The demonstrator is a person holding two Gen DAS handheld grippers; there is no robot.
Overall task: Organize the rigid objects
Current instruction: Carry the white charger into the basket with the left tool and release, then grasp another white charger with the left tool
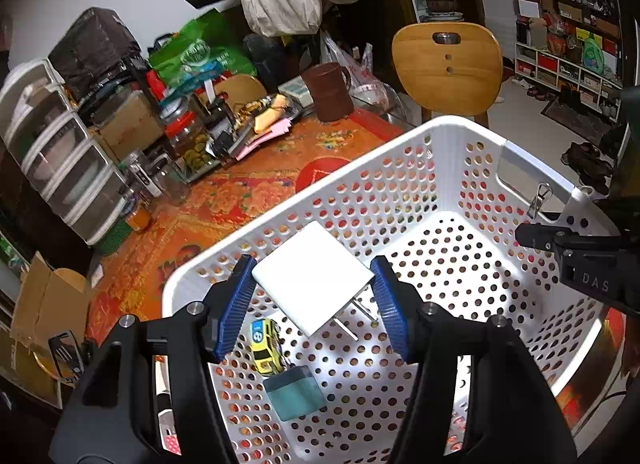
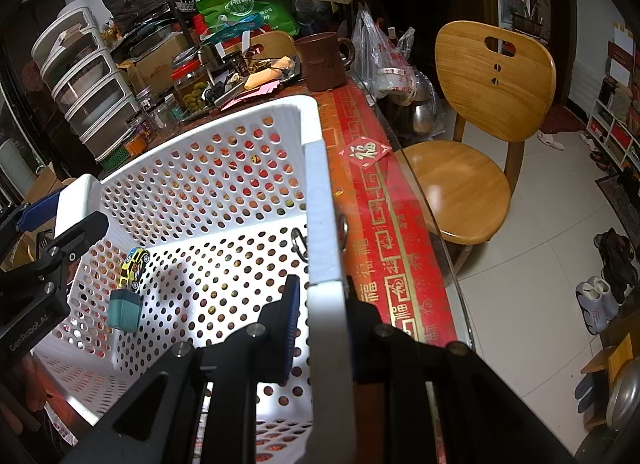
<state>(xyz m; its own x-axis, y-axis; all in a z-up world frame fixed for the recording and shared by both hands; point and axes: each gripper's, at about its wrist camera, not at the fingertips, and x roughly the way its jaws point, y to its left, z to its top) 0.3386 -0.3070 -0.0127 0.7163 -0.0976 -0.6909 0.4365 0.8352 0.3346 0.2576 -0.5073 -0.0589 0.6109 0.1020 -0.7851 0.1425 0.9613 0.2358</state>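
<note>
- White charger [image 1: 314,278], prongs toward the camera, sits clamped between the left gripper's [image 1: 314,304] blue pads [image 1: 236,304], held above the basket [image 1: 448,136] floor.
- Right gripper [image 2: 320,328] pinches the basket's side wall.
- Toy car [image 1: 266,346] and teal block [image 1: 294,392] lie inside.
</note>
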